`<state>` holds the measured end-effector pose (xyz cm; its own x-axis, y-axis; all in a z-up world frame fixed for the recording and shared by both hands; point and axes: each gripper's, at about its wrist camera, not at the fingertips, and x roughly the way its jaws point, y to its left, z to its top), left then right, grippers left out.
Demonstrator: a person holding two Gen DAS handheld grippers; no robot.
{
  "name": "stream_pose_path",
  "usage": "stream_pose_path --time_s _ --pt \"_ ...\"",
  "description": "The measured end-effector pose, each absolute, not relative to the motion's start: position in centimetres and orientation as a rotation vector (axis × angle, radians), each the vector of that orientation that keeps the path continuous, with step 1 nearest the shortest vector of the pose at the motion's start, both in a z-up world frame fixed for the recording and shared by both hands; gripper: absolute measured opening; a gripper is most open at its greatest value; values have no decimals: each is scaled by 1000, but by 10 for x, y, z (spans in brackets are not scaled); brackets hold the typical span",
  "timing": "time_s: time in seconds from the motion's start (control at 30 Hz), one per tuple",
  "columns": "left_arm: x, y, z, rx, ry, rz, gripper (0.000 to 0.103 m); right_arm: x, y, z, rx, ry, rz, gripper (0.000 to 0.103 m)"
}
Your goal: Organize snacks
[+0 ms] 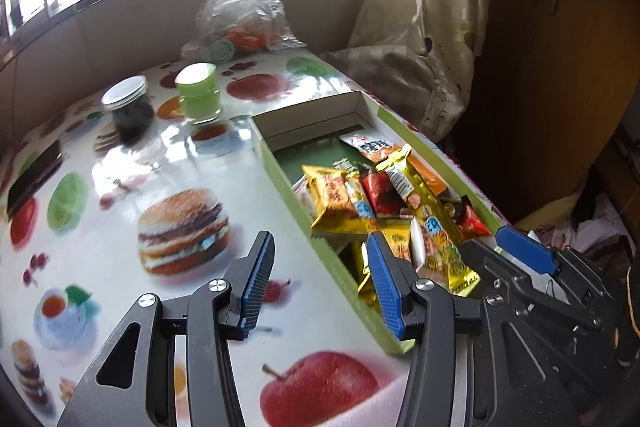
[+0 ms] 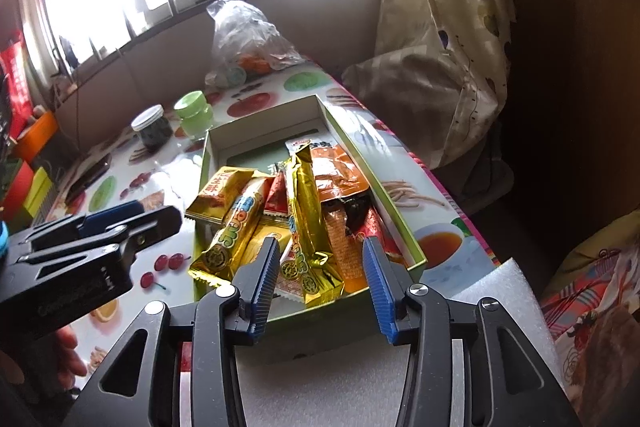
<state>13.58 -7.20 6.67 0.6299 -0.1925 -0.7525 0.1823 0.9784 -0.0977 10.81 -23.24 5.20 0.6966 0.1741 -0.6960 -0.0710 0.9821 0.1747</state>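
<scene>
A shallow green-walled cardboard box (image 1: 280,175) (image 2: 400,219) lies on the table and holds several snack packets: gold wrappers (image 1: 332,199) (image 2: 224,193), a long gold bar (image 2: 310,211), red packets (image 1: 380,193) and an orange packet (image 2: 340,171). My left gripper (image 1: 320,247) is open and empty, its jaws astride the box's left wall. My right gripper (image 2: 320,251) is open and empty, just above the near end of the box. Each gripper shows in the other's view, the right one (image 1: 524,255) beside the box and the left one (image 2: 112,223) left of it.
The table (image 1: 120,211) has a glossy food-print cover. At its far side stand a dark jar with a white lid (image 1: 128,107), a green jar (image 1: 198,93) and a clear plastic bag (image 1: 240,15). A curtain (image 1: 420,7) hangs right. White foam (image 2: 500,291) lies near the right gripper.
</scene>
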Motion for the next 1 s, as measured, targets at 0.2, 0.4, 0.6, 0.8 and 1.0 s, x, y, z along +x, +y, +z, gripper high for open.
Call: stream_pose_path --time_s 0.2,0.4,0.6,0.8,1.0 --pt "111 -66 64 -15 849 -166 49 93 -230 53 102 773 134 45" --pt "87 -66 51 4 854 -154 49 75 -230 48 69 775 120 47" --pt "70 -67 30 26 893 -145 49 61 -228 35 34 810 99 49" --pt "63 -71 16 13 934 -166 49 51 -227 25 19 837 85 52" --pt "62 -72 8 4 955 -172 49 50 -225 14 0 862 65 53"
